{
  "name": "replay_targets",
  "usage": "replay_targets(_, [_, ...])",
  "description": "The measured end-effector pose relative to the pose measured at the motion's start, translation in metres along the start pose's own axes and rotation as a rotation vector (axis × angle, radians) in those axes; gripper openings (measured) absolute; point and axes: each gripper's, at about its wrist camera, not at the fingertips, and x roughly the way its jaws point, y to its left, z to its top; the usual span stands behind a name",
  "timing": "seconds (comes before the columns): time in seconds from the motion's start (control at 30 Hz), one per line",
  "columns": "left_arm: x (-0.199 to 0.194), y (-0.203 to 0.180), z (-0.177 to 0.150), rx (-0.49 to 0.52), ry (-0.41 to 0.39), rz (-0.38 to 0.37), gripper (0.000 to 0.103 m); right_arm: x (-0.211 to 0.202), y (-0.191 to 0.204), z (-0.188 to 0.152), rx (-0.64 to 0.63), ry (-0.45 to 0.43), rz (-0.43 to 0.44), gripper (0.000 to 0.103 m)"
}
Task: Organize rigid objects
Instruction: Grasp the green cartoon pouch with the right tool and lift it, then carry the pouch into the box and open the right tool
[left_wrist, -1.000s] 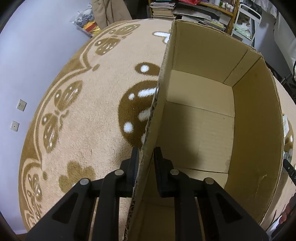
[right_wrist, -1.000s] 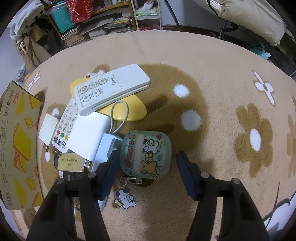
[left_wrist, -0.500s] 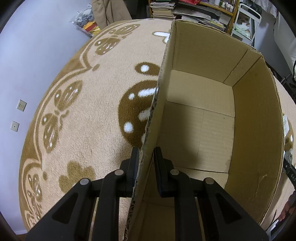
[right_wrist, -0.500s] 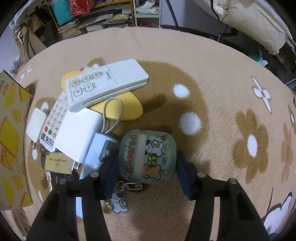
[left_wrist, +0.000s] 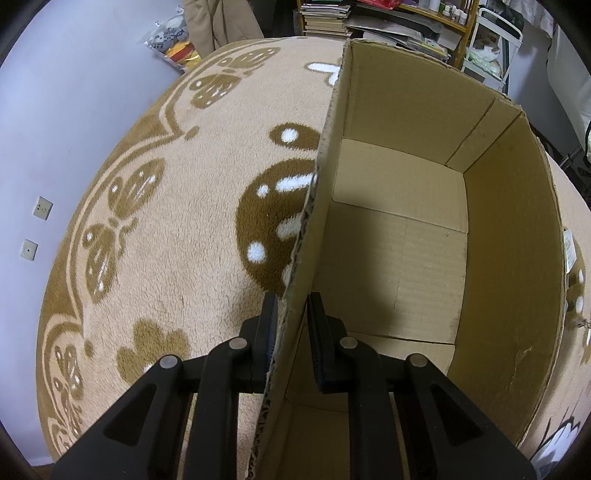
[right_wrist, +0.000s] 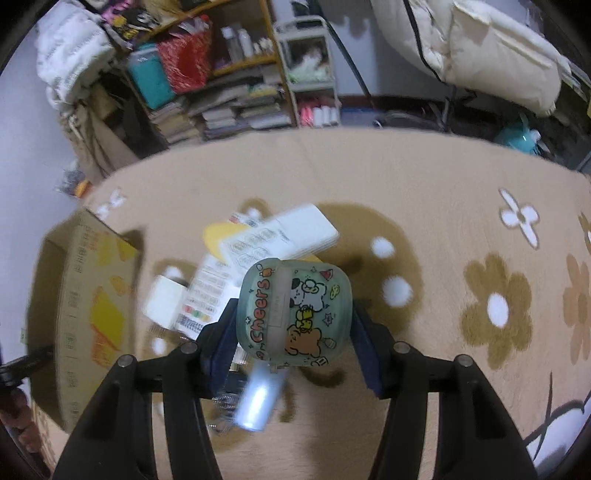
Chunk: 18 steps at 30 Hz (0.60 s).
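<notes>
Beige flowered carpet (right_wrist: 424, 192) is filling both views. At lower centre of the left view, we are keeping the left gripper (left_wrist: 291, 325) clenched on the wall of one cardboard box (left_wrist: 406, 229). Rightward, the right gripper (right_wrist: 293, 328) is grasping one green case (right_wrist: 293, 314), lifted, centre frame; we are carrying it level into the box. One remote (right_wrist: 280, 240) is waiting behind.

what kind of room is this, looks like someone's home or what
Most likely a lived-in room at home: a plush floral rug covers the floor, cluttered shelves of stacked books line the wall, and a padded coat is draped nearby.
</notes>
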Motion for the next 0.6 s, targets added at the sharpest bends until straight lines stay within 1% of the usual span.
replay_targets(0.1, [-0.001,0.0,0.0,0.002,0.0,0.001,0.015,-0.018,0.016,0.007,-0.027,-0.035,0.036,0.061])
replay_targets(0.27, [-0.004,-0.002,-0.002,0.016,-0.009,0.009,0.015,-0.046,0.056,0.015,-0.102,-0.088,0.099,0.061])
replay_targets(0.43, [-0.004,-0.002,-0.002,0.021,-0.011,0.014,0.015,-0.066,0.093,0.025,-0.136,-0.113,0.182,0.061])
replay_targets(0.6, [-0.005,-0.004,-0.003,0.037,-0.018,0.021,0.015,-0.076,0.131,0.034,-0.187,-0.128,0.235,0.061])
